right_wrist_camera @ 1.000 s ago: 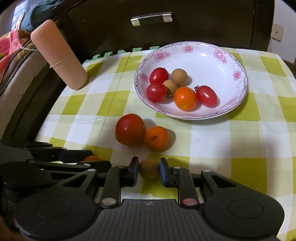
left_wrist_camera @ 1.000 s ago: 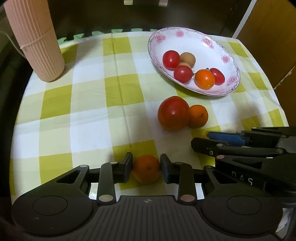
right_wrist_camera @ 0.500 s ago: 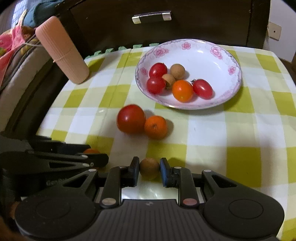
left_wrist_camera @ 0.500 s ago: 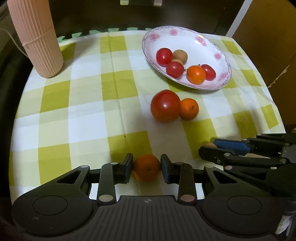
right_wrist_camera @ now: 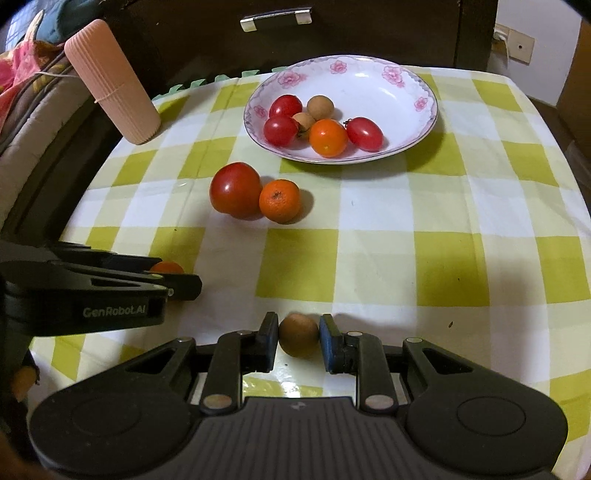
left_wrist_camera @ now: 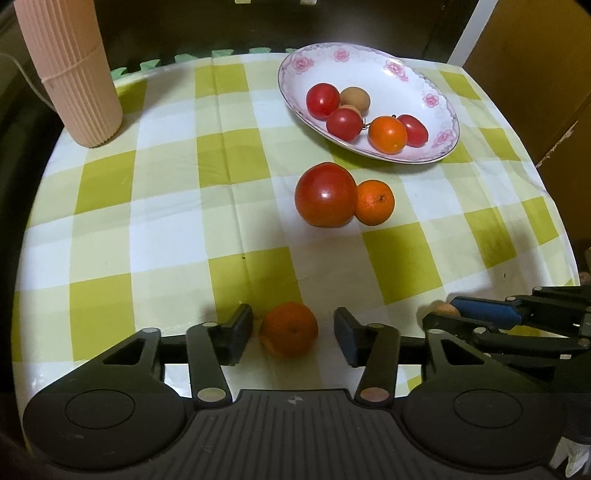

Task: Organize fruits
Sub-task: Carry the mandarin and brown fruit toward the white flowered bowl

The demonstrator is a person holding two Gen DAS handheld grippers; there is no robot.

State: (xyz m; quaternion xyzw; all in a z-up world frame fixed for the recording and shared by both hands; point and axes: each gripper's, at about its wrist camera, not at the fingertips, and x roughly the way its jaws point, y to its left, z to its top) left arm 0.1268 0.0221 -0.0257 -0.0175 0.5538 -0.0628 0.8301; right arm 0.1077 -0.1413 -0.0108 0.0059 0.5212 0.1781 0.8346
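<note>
My left gripper (left_wrist_camera: 293, 334) is opening: a small orange (left_wrist_camera: 289, 329) lies between its jaws on the checked cloth, with gaps on both sides. My right gripper (right_wrist_camera: 298, 338) is shut on a small brown round fruit (right_wrist_camera: 298, 334) just over the cloth. A big red tomato (left_wrist_camera: 325, 194) and another small orange (left_wrist_camera: 374, 202) touch each other mid-table. The flowered white plate (right_wrist_camera: 402, 96) at the back holds several cherry tomatoes, an orange one and two brown fruits. Each gripper shows at the edge of the other's view: the left gripper (right_wrist_camera: 173, 284), the right gripper (left_wrist_camera: 443, 314).
A ribbed pink cylinder (left_wrist_camera: 70, 70) stands at the back left of the green-and-white checked tablecloth (right_wrist_camera: 461, 206). A dark cabinet with a metal handle (right_wrist_camera: 275, 19) rises behind the table. The table's edges fall away at left and right.
The left jaws have parted from the small orange, which now rests free between them. The right gripper has drawn back from the plate a little with the brown fruit still in it.
</note>
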